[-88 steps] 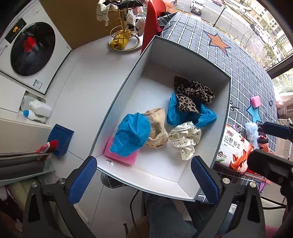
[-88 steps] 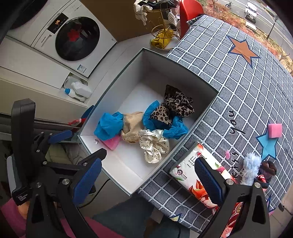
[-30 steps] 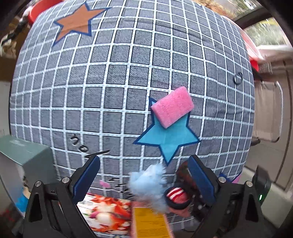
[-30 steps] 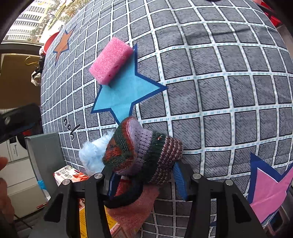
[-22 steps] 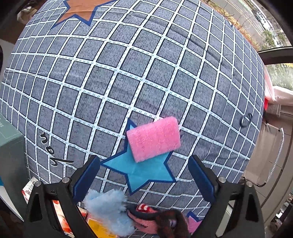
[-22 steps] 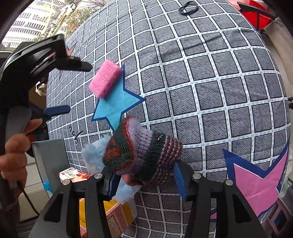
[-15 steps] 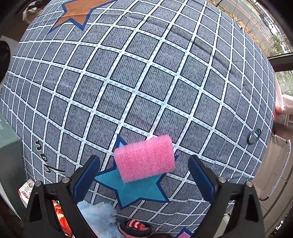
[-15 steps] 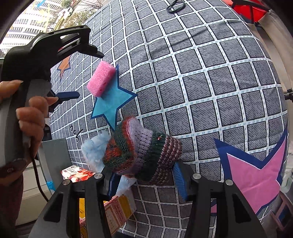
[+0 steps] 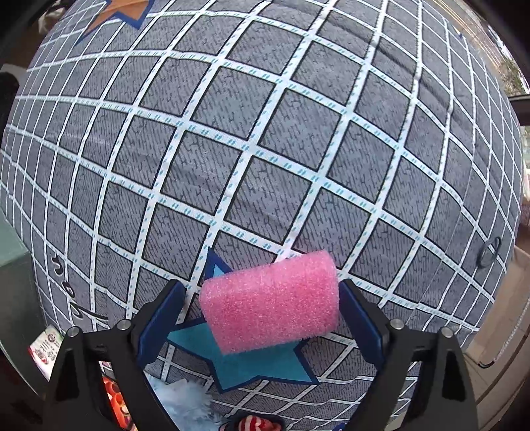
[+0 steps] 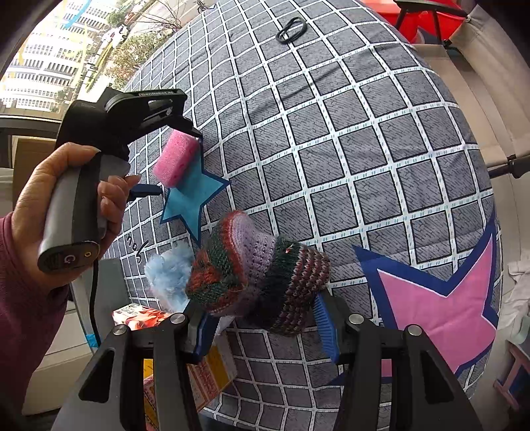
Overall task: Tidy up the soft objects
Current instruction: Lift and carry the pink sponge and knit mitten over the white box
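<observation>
Left gripper pointing steeply down over the grid-patterned surface; pink sponge lies between its blue pads, on a blue star printed on the cloth; jaws have just been closing; right pad sits at the sponge's end, a narrow gap shows at the left pad, so no grip yet. Right gripper partly closed, clamped on a striped knitted item held clear above the surface; pale blue fluffy piece just left of it; black hair tie far ahead; a hand holds the left gripper's handle.
</observation>
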